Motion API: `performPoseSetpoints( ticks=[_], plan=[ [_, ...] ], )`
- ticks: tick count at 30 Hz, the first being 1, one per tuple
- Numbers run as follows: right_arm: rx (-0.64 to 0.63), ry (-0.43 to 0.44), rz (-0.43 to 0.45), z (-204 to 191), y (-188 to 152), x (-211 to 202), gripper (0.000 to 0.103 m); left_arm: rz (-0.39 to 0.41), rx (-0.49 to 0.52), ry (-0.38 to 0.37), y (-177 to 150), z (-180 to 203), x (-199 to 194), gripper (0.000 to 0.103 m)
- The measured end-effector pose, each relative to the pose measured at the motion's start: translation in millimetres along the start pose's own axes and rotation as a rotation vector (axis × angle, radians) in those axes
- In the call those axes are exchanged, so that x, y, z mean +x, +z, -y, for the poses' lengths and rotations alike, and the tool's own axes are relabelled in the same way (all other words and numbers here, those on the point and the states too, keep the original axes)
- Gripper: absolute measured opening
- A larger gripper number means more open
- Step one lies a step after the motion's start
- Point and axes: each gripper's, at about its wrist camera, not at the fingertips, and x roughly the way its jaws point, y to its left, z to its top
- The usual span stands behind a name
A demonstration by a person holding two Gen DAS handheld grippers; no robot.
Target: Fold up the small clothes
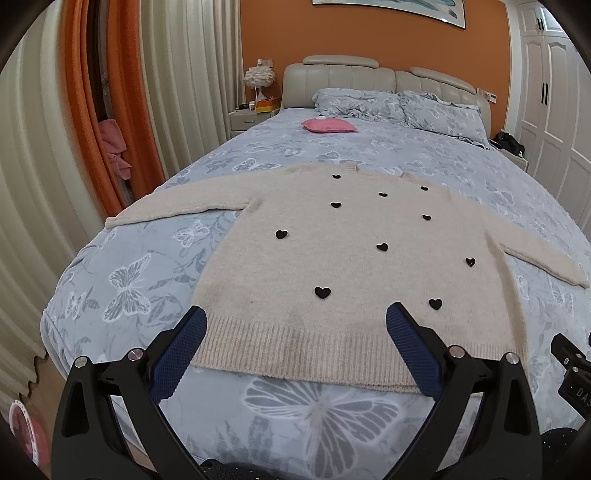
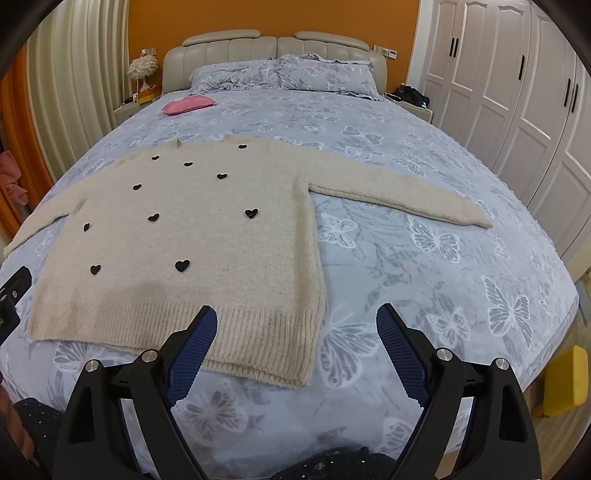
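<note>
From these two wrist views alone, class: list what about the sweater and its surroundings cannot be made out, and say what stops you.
- Sweater: its underside, hidden by its own front, both views.
- Pink item near the pillows: too small and far to identify, both views.
- Dark heap beside the bed: too small, right wrist view.
- Framed picture: cut off by the top edge, left wrist view.
- Yellow object: partly cut by the fisheye rim, right wrist view.
</note>
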Motion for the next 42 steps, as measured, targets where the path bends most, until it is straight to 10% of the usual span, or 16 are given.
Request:
performPoseSetpoints(
  ticks=[42],
  plan=[
    [0.016,0.016,-0.003,2.5,1.4,3.2,0.086,-0.013,0.012,0.008,-2.2,1.2,2.9,0.096]
  ],
)
